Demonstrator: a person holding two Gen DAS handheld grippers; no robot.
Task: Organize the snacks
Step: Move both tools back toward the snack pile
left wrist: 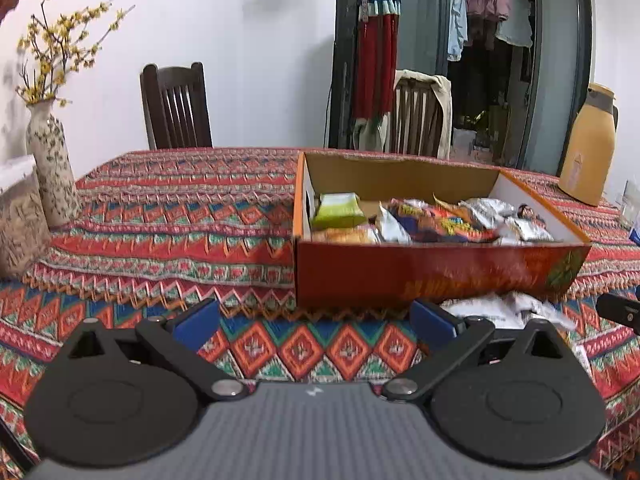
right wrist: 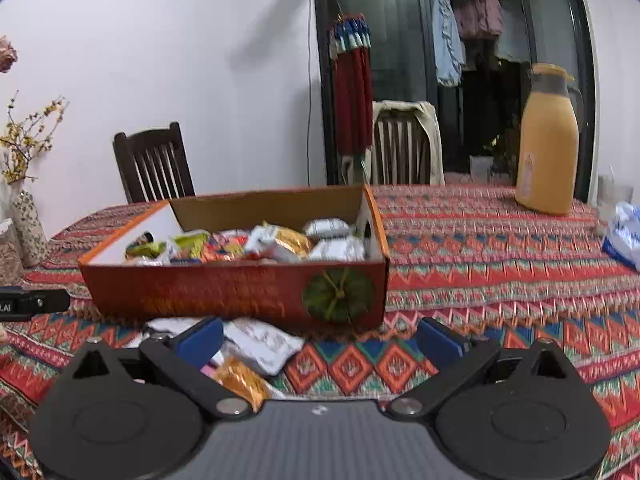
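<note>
An orange cardboard box (left wrist: 432, 276) stands on the patterned tablecloth and holds several snack packets (left wrist: 436, 222). It also shows in the right wrist view (right wrist: 224, 292) with its packets (right wrist: 276, 242). My left gripper (left wrist: 316, 322) is open and empty, just in front of the box's left end. My right gripper (right wrist: 320, 340) is open and empty in front of the box. Loose packets lie on the cloth before the box: a white one (right wrist: 262, 344) and an orange one (right wrist: 242, 378) by my right gripper's left finger, and white ones (left wrist: 504, 308) beyond my left gripper's right finger.
A patterned vase with yellow flowers (left wrist: 52, 168) stands at the left. A yellow thermos jug (right wrist: 548, 144) stands at the back right, a blue-white bag (right wrist: 626, 236) at the right edge. Two chairs (left wrist: 176, 108) stand behind the table. The other gripper's tip (right wrist: 32, 304) shows at left.
</note>
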